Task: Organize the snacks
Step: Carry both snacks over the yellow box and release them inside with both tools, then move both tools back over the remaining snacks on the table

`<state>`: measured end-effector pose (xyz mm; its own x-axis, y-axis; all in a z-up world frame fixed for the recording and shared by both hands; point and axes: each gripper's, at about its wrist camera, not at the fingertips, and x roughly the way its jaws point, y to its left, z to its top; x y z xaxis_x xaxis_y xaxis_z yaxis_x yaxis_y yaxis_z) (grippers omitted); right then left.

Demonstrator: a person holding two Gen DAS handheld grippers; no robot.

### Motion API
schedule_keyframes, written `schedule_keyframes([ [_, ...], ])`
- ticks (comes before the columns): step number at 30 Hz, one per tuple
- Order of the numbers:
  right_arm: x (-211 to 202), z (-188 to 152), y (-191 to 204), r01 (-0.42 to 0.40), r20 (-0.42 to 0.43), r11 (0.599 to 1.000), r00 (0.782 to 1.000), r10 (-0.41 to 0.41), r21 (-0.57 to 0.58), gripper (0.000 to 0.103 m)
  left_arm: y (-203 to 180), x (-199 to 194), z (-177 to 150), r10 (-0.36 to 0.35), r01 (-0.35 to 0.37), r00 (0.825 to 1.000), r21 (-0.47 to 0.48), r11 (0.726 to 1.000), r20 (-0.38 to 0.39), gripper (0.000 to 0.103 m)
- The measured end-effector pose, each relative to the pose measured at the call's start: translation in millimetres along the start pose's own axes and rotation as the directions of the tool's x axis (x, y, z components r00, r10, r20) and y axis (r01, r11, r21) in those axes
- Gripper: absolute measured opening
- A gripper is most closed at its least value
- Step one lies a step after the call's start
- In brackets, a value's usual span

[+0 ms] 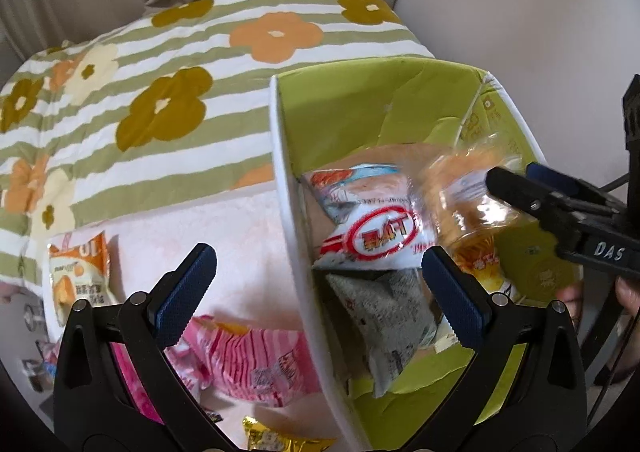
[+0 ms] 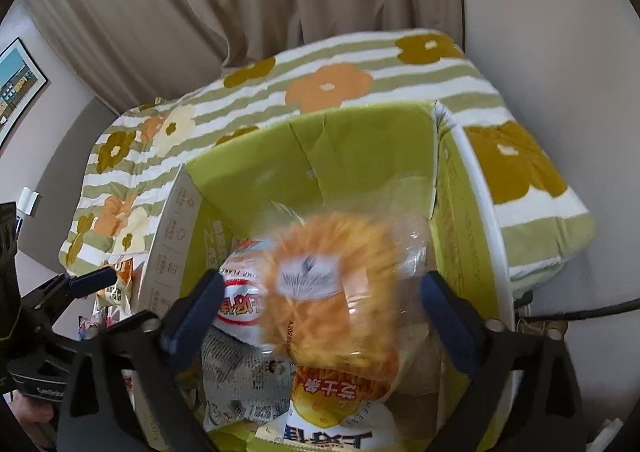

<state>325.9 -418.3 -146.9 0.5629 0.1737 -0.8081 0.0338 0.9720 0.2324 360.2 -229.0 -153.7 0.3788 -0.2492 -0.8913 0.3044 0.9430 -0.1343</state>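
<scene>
Because the clear-wrapped orange snack is blurred between the parted fingers of the right gripper, over the green box, it looks released rather than clamped; it should be light, soft, crushable and slippery, best taken by its crimped film edge. The box already holds a red-and-white bag and a newsprint-patterned packet. The left gripper is apart, empty, straddling the box's near-left wall, with a pink striped packet left outside.
</scene>
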Motion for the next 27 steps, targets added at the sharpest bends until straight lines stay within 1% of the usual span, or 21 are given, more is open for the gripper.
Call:
schedule_keyframes([
  [2,-6.2,-3.8,0.1,-0.009,0.025,1.0,1.0,0.009,-0.004,0.101,1.8,-1.5,-5.7,0.0,0.0,1.0,-0.017,1.0,-0.004,0.102],
  [5,-12.2,-7.6,2.6,-0.024,0.015,1.0,1.0,0.024,-0.009,0.101,2.7,-6.4,-14.5,-0.012,0.012,1.0,-0.037,0.999,-0.004,0.102],
  [8,-22.3,-12.4,4.1,-0.037,0.007,0.999,0.999,0.038,-0.022,0.101,-0.1,-17.1,-21.7,0.002,-0.002,1.0,-0.036,0.999,0.013,0.102],
  [16,-63.3,-26.2,16.7,-0.077,0.033,0.994,0.996,0.08,-0.078,0.101,-8.2,-63.7,-37.4,0.033,-0.027,0.994,-0.059,0.998,0.106,0.102],
  [22,-92.0,-34.6,39.2,-0.136,0.062,0.977,0.987,0.148,-0.166,0.101,-5.3,-108.7,-64.9,0.084,-0.063,0.98,-0.117,0.991,0.18,0.102],
  [27,-109.0,-47.4,67.9,-0.213,0.058,0.943,0.97,0.235,-0.254,0.101,8.9,-145.6,-104.3,0.164,-0.123,0.964,-0.192,0.974,0.211,0.102],
])
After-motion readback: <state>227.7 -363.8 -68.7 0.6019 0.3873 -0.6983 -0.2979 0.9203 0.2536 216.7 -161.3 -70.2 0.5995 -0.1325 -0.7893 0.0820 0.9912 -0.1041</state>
